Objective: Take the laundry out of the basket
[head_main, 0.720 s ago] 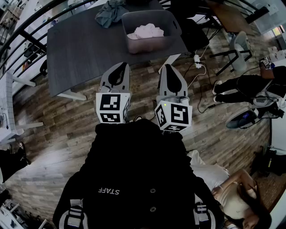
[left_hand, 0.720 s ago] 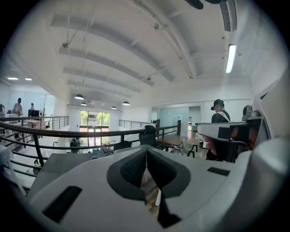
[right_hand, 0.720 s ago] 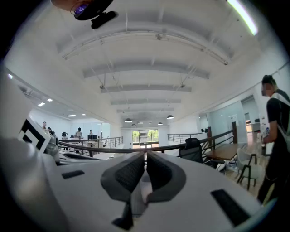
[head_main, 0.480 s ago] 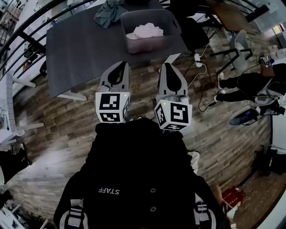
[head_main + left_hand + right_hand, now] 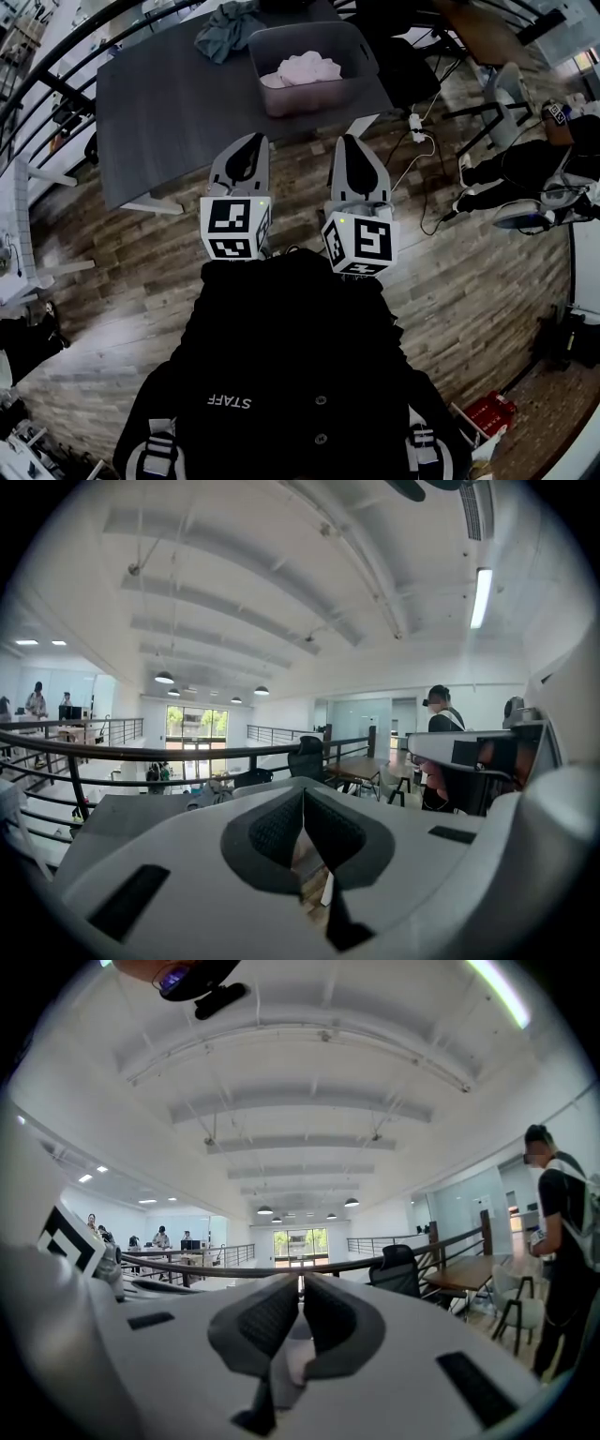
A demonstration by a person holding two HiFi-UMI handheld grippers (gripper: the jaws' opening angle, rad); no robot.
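Left gripper (image 5: 246, 141): jaws pressed together, nothing between. Sits just left of centre in the head view, points up-frame, tip overlapping the near edge of the dark table (image 5: 159, 112) in the picture. Right gripper (image 5: 349, 141): jaws closed too, empty. Sits just right of centre, beside the left one but apart from it, tip just short of the table edge. Below both: wood plank floor (image 5: 122, 272). Touch nothing.

Up-frame from the grippers, well apart: grey basket (image 5: 314, 96) on the table's right part, top centre of frame. Holds the laundry (image 5: 302, 67), a pale pinkish bundle heaped inside, below the rim. Lies above the gap between the grippers, a bit nearer the right one. Just left of the basket, on the table at the top edge: crumpled blue-grey cloth (image 5: 225, 26), outside the basket. On the floor right of the table: white power strip (image 5: 413, 127) with cable. Right edge: seated person (image 5: 516, 169) in dark clothes. Beyond the table in the left gripper view: black railing (image 5: 94, 749).
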